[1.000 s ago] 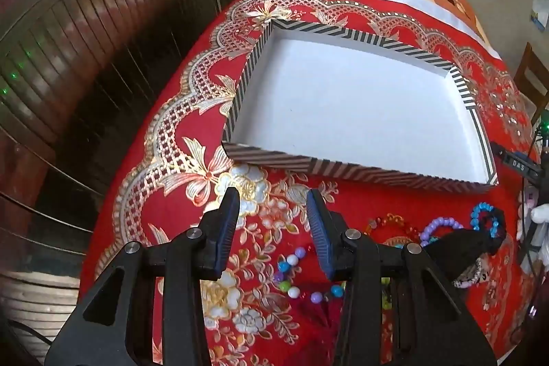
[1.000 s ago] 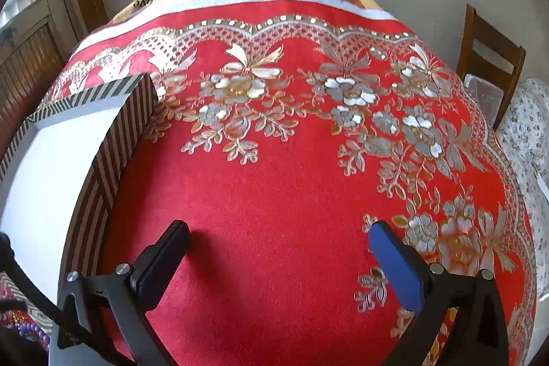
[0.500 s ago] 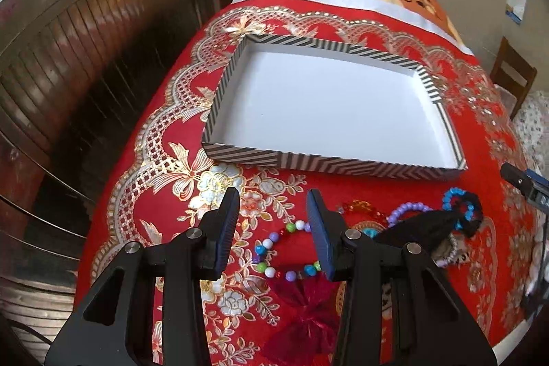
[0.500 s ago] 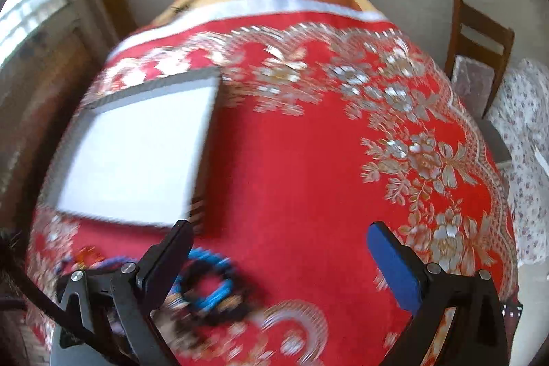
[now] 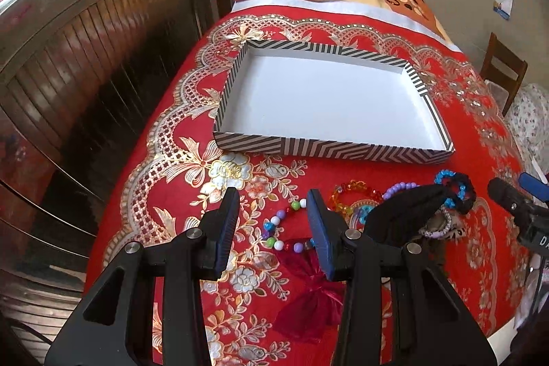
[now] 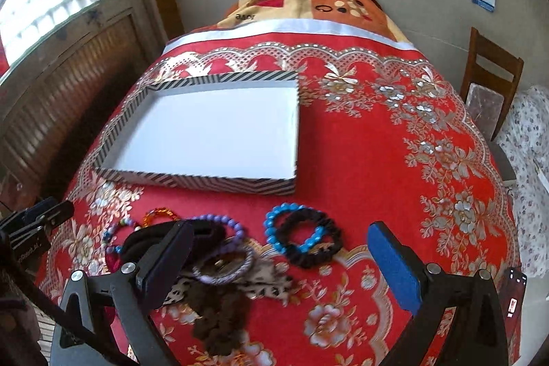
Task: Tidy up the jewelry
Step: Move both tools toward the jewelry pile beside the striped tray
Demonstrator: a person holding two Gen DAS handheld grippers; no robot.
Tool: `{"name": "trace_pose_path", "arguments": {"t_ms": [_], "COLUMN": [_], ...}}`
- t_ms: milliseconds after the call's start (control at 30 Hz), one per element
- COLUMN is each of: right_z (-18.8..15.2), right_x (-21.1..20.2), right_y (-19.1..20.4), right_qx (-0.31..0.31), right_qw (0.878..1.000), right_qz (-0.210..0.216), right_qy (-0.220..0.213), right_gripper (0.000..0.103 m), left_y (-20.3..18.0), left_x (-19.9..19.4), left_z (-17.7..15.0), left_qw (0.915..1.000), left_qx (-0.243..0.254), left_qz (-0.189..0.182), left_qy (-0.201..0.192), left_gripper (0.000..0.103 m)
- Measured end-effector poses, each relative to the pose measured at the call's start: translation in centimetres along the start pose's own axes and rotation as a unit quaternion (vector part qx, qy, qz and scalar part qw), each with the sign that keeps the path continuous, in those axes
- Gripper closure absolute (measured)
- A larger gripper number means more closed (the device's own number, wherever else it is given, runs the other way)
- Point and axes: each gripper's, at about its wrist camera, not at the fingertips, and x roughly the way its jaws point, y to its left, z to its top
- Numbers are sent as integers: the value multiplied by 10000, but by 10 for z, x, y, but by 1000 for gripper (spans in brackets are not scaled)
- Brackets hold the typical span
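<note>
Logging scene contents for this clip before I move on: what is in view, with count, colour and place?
striped box: one, black-and-white walls, white floor, nothing in it, back left of the cloth
tablecloth: one, red with gold flowers, covers the table
blue bead bracelet: one, in front of the box, overlapping the black bracelet
black bracelet: one, right end of the jewelry cluster
purple bead bracelet: one, left of the blue one
orange bead bracelet: one, near the box front
multicoloured bead bracelet: one, between the left tongs' fingers in view
red bow: one, near edge
chair: one, brown wood, far right
left tongs: open, nothing held
right tongs: open, nothing held
</note>
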Motion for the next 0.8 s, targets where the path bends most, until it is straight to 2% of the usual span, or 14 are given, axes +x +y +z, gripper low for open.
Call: {"name": "trace_pose_path", "arguments": {"t_ms": [800], "right_z": [-17], "right_x": [-22], "right_y": [21], "right_qx": [-78], "right_qw": [9999], "right_qz": [-108], "right_qy": [-4], "right_gripper": [2], "left_y": [-10], "left_x": [-26], "left_z": [-14], "left_qw": [9996], "left_qx": [115], "left_qz": [-265], "left_qy": [-32], "left_gripper": [63]}}
